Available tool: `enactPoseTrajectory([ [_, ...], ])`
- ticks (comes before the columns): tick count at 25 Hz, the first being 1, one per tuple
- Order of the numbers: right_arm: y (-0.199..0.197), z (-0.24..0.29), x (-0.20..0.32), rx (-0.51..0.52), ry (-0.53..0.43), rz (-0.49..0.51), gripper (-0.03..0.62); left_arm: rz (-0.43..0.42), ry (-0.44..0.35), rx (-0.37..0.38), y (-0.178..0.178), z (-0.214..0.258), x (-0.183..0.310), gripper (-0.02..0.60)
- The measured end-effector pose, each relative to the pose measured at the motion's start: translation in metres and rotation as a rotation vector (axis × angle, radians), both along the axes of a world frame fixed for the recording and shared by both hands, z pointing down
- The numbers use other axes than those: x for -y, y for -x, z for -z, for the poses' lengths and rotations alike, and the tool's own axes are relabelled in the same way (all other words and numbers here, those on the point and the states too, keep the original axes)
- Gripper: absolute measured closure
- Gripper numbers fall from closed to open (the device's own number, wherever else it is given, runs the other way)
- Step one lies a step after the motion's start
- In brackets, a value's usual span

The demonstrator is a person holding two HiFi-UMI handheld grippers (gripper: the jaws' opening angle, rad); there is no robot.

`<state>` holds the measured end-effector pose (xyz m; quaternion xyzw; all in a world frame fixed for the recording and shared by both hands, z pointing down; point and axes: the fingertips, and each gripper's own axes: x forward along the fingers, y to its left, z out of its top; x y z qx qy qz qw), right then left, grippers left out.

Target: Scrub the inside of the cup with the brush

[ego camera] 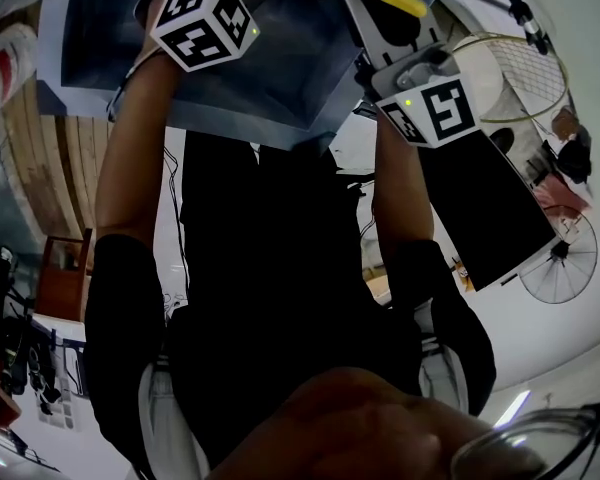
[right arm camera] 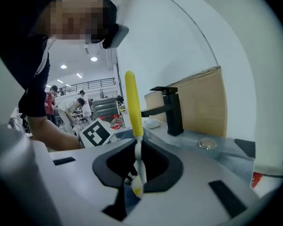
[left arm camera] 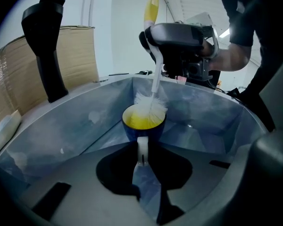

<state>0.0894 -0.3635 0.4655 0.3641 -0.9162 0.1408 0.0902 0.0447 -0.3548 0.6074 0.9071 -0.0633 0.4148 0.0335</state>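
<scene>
**Cup and brush at the sink, both tools engaged**

Left gripper view. A black faucet (left arm camera: 49, 51) stands upright at the upper left, in front of a cardboard panel (left arm camera: 80, 55). The blue-grey sink (left arm camera: 75, 135) fills the middle of the frame. At centre, the left tool (left arm camera: 141, 160) is clenched on the white handle (left arm camera: 142, 149) of the cup (left arm camera: 132, 132), which is blue outside and yellow inside and sits low in the sink. The white bristles of the brush (left arm camera: 151, 105) are inside the cup's mouth and hide part of the yellow interior. Above them, the grey body of the other tool covers the middle of the brush stem. A person's forearm (left arm camera: 231, 58) is at the upper right.

Right gripper view. The left tool's marker cube lies at centre left. The right tool (right arm camera: 137, 166) grasps the brush just below its yellow grip, and the tool's own jaws block the cup. The faucet and a round metal fitting (right arm camera: 207, 144) lie to the right.
</scene>
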Motion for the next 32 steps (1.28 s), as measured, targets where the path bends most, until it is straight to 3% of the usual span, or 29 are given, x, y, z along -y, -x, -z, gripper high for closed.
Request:
enactPoseTrajectory([
  [7,0.001,0.063,0.012,0.042,-0.18,-0.013,0.554,-0.01,-0.007,0.013,0.001,0.0,-0.001,0.5],
  [14,0.013,-0.003,0.017,0.042,-0.045,-0.044,0.551,-0.01,-0.012,0.023,0.0,-0.001,-0.001,0.5],
  [18,0.013,0.004,0.021,-0.001,-0.063,-0.014,0.553,-0.012,-0.014,0.024,0.001,-0.001,-0.001,0.5],
  [24,-0.013,0.062,0.023,-0.048,-0.224,-0.051,0.553,-0.01,-0.01,0.023,0.001,0.0,-0.002,0.5],
  [29,0.006,0.012,0.026,-0.098,-0.164,-0.019,0.553,-0.018,-0.01,0.025,0.0,0.0,-0.002,0.5],
  [32,0.015,-0.004,0.028,-0.079,-0.132,-0.017,0.553,-0.015,-0.007,0.021,0.0,0.0,-0.002,0.5],
])
